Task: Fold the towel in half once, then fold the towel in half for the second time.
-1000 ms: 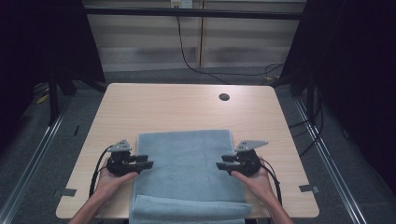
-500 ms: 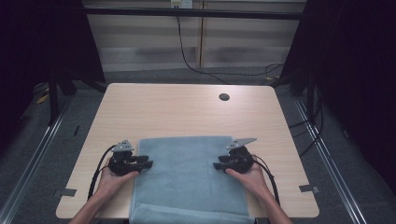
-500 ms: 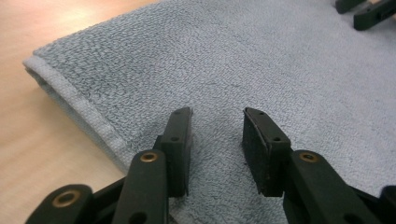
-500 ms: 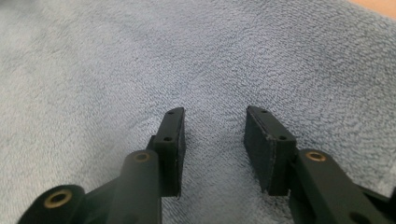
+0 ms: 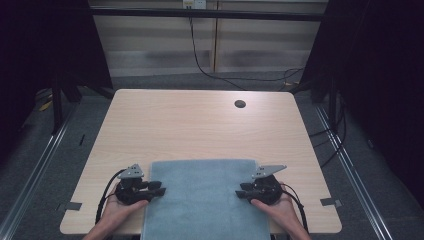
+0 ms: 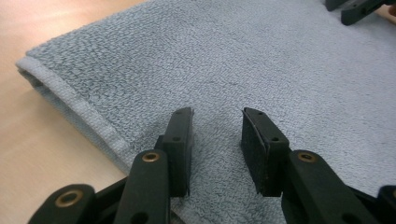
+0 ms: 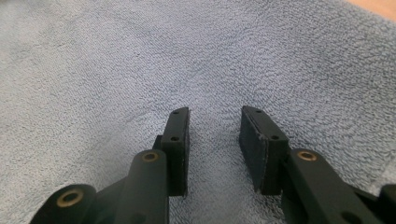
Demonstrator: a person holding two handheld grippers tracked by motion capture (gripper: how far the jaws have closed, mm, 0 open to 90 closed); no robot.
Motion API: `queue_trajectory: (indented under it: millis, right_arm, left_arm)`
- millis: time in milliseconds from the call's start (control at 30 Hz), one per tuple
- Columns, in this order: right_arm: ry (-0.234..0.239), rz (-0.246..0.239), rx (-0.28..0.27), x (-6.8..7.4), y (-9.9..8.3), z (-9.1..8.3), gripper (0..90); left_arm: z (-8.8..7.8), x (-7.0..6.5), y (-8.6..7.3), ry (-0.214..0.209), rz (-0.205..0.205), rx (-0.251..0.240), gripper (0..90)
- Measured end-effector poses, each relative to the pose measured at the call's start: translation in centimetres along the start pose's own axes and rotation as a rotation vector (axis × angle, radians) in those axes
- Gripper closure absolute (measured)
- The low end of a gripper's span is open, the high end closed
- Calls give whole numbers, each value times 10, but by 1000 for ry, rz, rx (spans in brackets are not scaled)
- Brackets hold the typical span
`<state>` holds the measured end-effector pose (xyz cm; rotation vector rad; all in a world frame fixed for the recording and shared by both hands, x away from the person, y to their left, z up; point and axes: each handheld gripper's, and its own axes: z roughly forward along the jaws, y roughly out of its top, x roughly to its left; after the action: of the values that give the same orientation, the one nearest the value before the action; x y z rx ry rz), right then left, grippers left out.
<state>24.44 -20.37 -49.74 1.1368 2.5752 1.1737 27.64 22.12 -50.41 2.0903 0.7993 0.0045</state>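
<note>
The desk (image 5: 200,130) is a pale wood top with a small dark hole (image 5: 240,104) near its far right corner. A blue-grey towel (image 5: 202,200) lies flat at the middle of the near edge, its near end running over that edge and its far hem straight across the desk, well short of the hole.

The left gripper (image 5: 161,190) rests at the towel's left edge, near the desk's near left corner, its jaws pointing inward over the cloth. In the left gripper view its jaws stand partly apart above the pile, just inside the rolled hem (the gap between them shows bare towel, nothing pinched). They have just been closing.

The right gripper (image 5: 238,190) sits at the towel's right edge, pointing inward toward the other. In the right gripper view its jaws also stand partly apart over flat cloth, with no fold caught between the pads; they too have just been closing.
</note>
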Motion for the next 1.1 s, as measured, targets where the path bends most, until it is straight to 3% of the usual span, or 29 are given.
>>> queue_trajectory:
  millis: [133, 200, 300, 400, 667, 767, 833, 967, 1033, 1100]
  right_arm:
    - [26, -1, 29, 9, -4, -7, 615]
    - [8, -1, 13, 7, -4, -14, 587]
    - [-47, 36, -68, -11, 1, -23, 567]
    - [-117, 60, -87, -36, 11, -25, 526]
    - [-141, 94, -102, -78, 30, -2, 457]
    - [-145, 119, -104, -86, 28, 3, 442]
    - [-146, 123, -72, -87, 26, 7, 427]
    - [-143, 109, -69, -85, 27, 11, 456]
    - [-139, 98, -64, -84, 27, 11, 543]
    - [-146, 101, -66, -83, 27, 12, 620]
  left_arm:
    - [-3, -5, -5, -15, 7, -5, 637]
    - [-2, -3, -4, -20, -1, -5, 638]
    - [-1, 1, -2, -23, 2, -5, 641]
    - [2, 3, 1, -17, 13, -6, 641]
    - [4, 6, 3, -17, 11, -9, 638]
    - [4, 6, 3, -17, 12, -12, 636]
    - [4, 7, 3, -20, 10, -15, 634]
    - [4, 9, 4, -24, 4, -14, 634]
    - [4, 9, 7, -18, 2, -4, 612]
    - [3, 9, 15, 17, 14, -11, 561]
